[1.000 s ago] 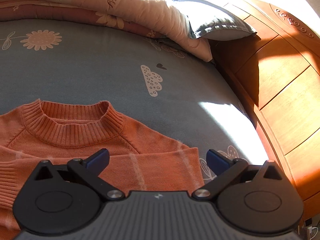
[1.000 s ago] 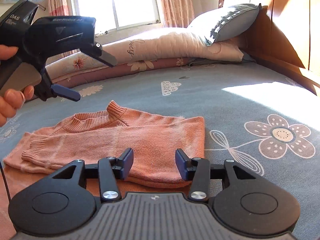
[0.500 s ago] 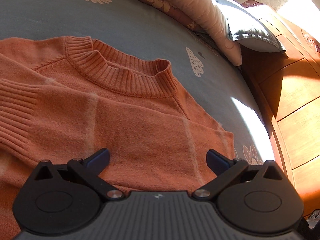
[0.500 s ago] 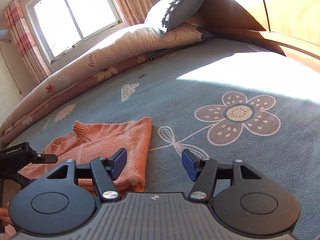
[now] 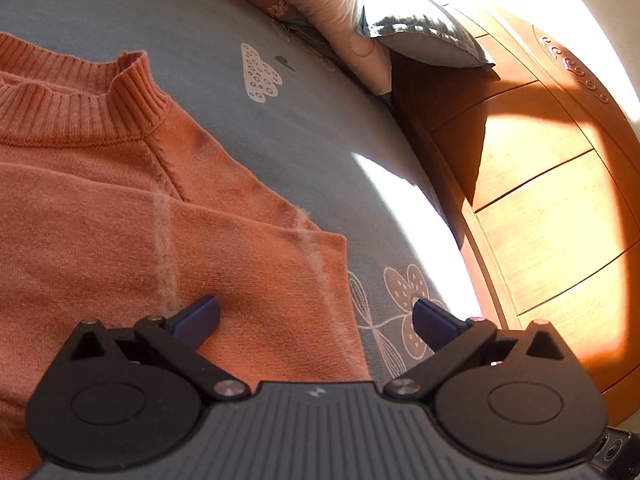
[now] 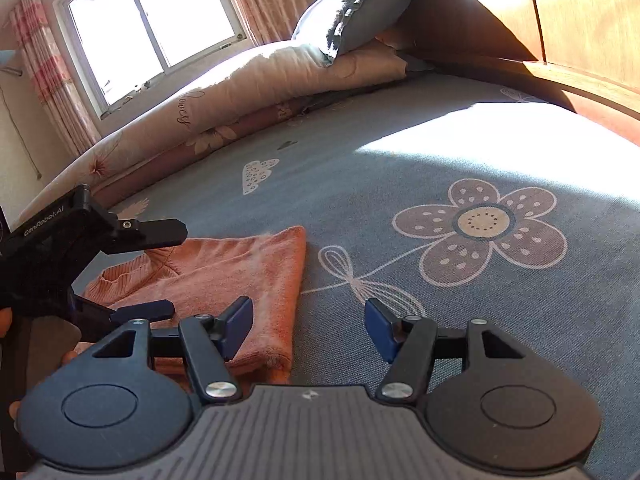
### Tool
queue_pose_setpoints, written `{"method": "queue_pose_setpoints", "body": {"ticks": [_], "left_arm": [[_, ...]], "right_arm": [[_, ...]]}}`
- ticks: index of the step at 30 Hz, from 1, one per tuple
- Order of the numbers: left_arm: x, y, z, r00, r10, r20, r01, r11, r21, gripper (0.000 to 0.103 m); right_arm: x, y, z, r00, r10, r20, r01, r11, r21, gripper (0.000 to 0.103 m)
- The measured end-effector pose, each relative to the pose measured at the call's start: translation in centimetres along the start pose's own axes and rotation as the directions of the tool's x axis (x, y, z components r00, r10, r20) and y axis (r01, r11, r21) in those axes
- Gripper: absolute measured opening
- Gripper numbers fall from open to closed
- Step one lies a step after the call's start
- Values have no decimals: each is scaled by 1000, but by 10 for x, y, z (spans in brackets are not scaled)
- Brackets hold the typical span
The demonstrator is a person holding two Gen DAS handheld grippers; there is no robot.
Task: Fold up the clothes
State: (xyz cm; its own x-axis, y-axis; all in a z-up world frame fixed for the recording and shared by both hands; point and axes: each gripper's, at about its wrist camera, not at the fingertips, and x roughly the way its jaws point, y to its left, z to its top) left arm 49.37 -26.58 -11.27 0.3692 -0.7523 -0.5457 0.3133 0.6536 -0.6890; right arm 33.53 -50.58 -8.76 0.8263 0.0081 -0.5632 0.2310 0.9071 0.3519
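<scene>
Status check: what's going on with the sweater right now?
Both hand-held grippers open, empty. Orange sweater lying partly folded on bed. Nothing in the way.

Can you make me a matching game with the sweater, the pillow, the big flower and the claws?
Things:
1. sweater
2. pillow
3. big flower
4. left claw

Matches:
A. printed on the blue bedsheet
B. orange, lying folded on the bed
C. open, above the sweater's edge
D. grey, propped on the rolled quilt

Pairs: 1-B, 2-D, 3-A, 4-C
</scene>
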Motion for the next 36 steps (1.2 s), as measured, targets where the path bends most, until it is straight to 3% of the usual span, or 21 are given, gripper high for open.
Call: {"method": "queue_pose_setpoints", "body": {"ticks": [10, 21, 25, 27, 32, 36], "left_arm": [[-33, 5, -37, 997, -60, 47, 62, 997, -35, 102], [-42, 7, -26, 999, -31, 29, 33, 997, -65, 102], [-69, 3, -13, 996, 34, 85, -31, 999, -44, 102], [-89, 10, -4, 990, 66, 122, -59, 996, -65, 102], [-134, 59, 19, 962, 168, 216, -132, 976, -171, 102], [-144, 95, 24, 941, 262, 215, -205, 945, -254, 102]], "right_arm": [[-5, -2, 1, 1000, 4, 10, -4, 1000, 14, 67], [-5, 1, 1, 1000, 9, 2, -9, 1000, -2, 69], [-3, 4, -1, 996, 90, -25, -89, 996, 29, 72], [1, 5, -4, 982, 178, -57, -174, 982, 74, 72], [2, 21, -12, 918, 393, -62, -374, 906, 199, 72], [8, 47, -23, 857, 502, -116, -476, 857, 199, 75]]}}
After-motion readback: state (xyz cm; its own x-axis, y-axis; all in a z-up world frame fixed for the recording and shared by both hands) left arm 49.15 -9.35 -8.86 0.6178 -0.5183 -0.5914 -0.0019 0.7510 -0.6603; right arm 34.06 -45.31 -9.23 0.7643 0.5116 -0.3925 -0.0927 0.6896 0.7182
